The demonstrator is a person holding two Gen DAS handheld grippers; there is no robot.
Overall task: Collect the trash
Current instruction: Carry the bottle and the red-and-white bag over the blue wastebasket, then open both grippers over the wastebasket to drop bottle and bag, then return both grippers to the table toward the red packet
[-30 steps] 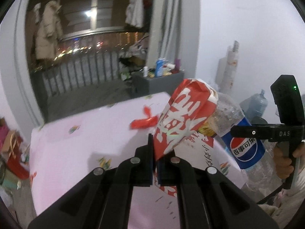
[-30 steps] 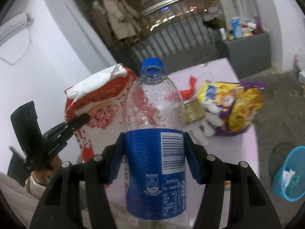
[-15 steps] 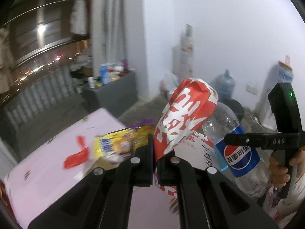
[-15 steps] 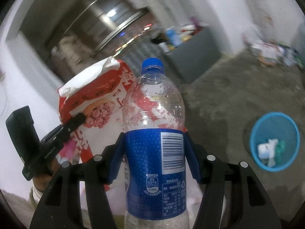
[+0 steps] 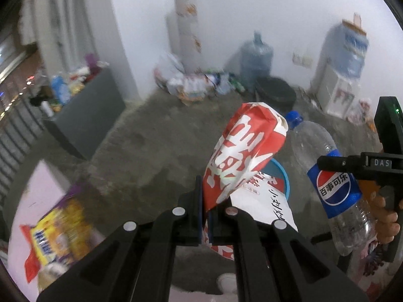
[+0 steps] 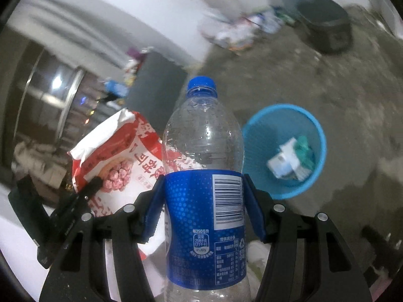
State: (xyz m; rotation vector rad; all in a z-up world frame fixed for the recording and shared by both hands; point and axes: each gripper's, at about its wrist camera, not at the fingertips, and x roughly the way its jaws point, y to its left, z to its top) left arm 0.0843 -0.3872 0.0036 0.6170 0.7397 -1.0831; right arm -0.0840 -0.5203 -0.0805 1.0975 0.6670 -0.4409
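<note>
Room: bare grey floor (image 6: 340, 80) under white walls, clutter heaped along the far wall.
Bottle: empty cola bottle (image 6: 204, 176), cap forward, clamped at its blue label by the right tongs (image 6: 204, 201); a mid-body grip likely keeps it from swinging.
Bag: red-and-white snack bag (image 5: 241, 156) pinched at one edge by the left tongs (image 5: 206, 214), whose jaws are pressed together on it, so the bag stands up ahead of them.
Bin: blue bin (image 6: 317, 130) on the floor, ahead and right of the right tongs, below the bottle, with some trash already inside; both loads appear headed there.
Desk: pink desk (image 5: 37, 188) with a yellow packet (image 5: 58, 236), low and left of the left tongs.
Change: a second ago the desk filled both views; now the floor and bin do, both grips unchanged.
</note>
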